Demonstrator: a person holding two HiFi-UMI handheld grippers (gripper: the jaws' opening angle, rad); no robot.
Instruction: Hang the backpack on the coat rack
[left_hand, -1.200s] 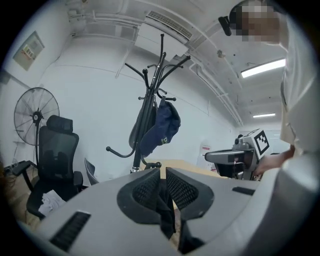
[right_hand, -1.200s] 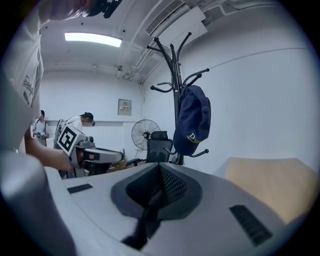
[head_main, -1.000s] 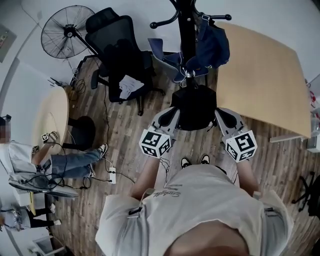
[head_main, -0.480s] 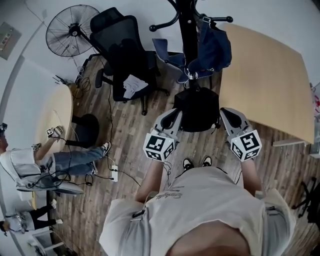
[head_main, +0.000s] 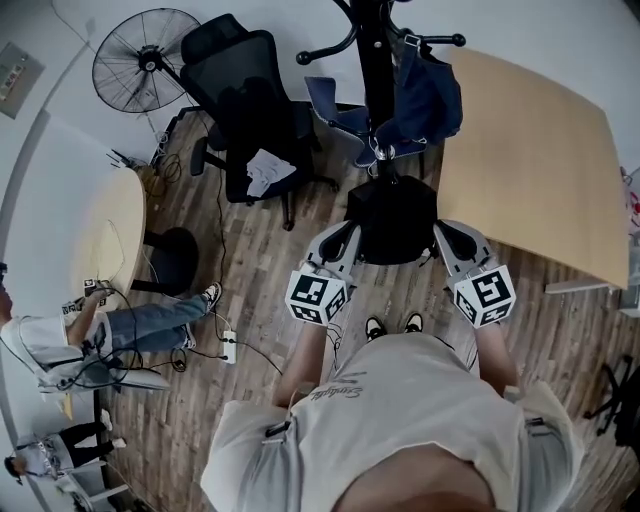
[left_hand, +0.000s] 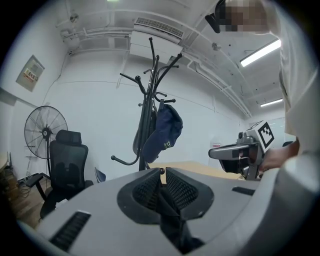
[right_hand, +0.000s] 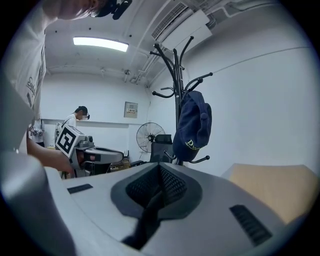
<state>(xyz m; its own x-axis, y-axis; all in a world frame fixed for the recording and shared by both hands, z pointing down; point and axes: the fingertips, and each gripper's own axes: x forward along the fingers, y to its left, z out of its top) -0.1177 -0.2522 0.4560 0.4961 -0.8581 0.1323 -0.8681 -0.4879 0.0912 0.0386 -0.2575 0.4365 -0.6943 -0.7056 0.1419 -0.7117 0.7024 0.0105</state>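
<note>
In the head view a black backpack (head_main: 392, 220) hangs between my two grippers, just in front of the black coat rack (head_main: 377, 60). My left gripper (head_main: 347, 232) is shut on a black strap (left_hand: 172, 220) at the bag's left side. My right gripper (head_main: 443, 234) is shut on another black strap (right_hand: 145, 220) at its right side. Both point at the rack (left_hand: 150, 100), which stands a short way ahead with its hooks above jaw height. A dark blue cap (right_hand: 192, 125) hangs on one hook. In the left gripper view, the right gripper (left_hand: 240, 152) shows at the right.
A black office chair (head_main: 245, 110) and a floor fan (head_main: 140, 60) stand left of the rack. A wooden table (head_main: 530, 160) is close on the right. A seated person (head_main: 120, 330) at a round table (head_main: 105, 235) is at the left, with a power strip (head_main: 228, 350) and cables on the floor.
Both grippers and the backpack stay almost in place before the rack. The seated person at the left has shifted.
</note>
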